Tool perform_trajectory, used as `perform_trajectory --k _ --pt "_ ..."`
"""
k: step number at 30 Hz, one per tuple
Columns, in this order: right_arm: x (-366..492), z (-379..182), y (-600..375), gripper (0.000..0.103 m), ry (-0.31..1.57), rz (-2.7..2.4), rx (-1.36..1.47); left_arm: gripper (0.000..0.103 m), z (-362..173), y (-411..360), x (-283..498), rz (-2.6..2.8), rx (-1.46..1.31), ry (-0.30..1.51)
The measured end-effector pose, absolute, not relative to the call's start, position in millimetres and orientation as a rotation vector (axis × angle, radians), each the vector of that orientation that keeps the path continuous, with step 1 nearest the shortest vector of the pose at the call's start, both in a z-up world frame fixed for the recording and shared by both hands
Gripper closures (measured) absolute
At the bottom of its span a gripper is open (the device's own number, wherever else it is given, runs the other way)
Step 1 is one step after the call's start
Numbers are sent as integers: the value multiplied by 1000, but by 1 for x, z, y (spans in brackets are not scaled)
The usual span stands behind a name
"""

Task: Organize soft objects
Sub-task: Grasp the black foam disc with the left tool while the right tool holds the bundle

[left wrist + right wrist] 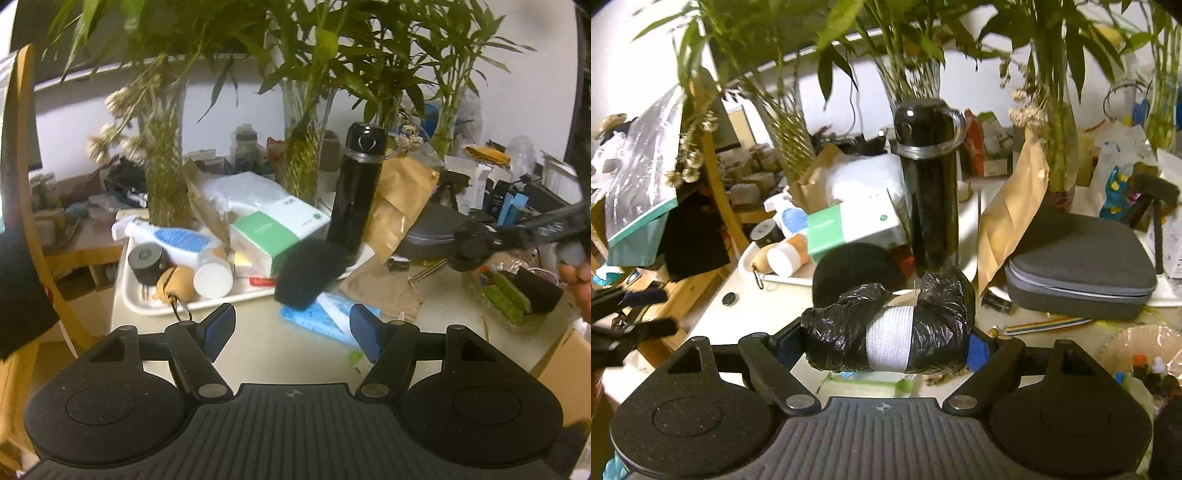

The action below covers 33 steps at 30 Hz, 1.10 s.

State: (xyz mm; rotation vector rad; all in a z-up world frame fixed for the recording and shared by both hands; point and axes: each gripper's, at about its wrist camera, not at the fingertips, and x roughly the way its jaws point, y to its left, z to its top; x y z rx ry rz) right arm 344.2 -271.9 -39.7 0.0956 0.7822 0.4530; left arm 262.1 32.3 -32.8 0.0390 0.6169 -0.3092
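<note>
My right gripper [886, 339] is shut on a roll of black plastic bags with a white band [890, 332], held above the table. A black fuzzy soft object [310, 273] lies at the tray's near edge by the black flask [356, 188]; it also shows in the right wrist view [857, 269]. My left gripper [291, 328] is open and empty, a little short of the fuzzy object and above a blue tissue pack [317, 317]. The right gripper appears in the left wrist view at the right edge [476, 247].
A white tray [147, 302] holds bottles, a green-white box [273, 236] and a tan plush keychain [177, 284]. Glass vases with bamboo [303, 147] stand behind. A grey zip case [1078, 266], a brown paper bag [399, 206] and a glass dish [513, 299] lie to the right.
</note>
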Motion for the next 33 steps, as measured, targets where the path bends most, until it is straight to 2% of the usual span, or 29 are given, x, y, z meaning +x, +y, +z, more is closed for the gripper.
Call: perform_trajectory --k 13,33 --pt "305 -30 -305 18 741 394 196 35 -10 -9 322 -434 139 648" --pt "295 -29 -331 17 725 368 225 35 -86 -37 409 -483 272 800"
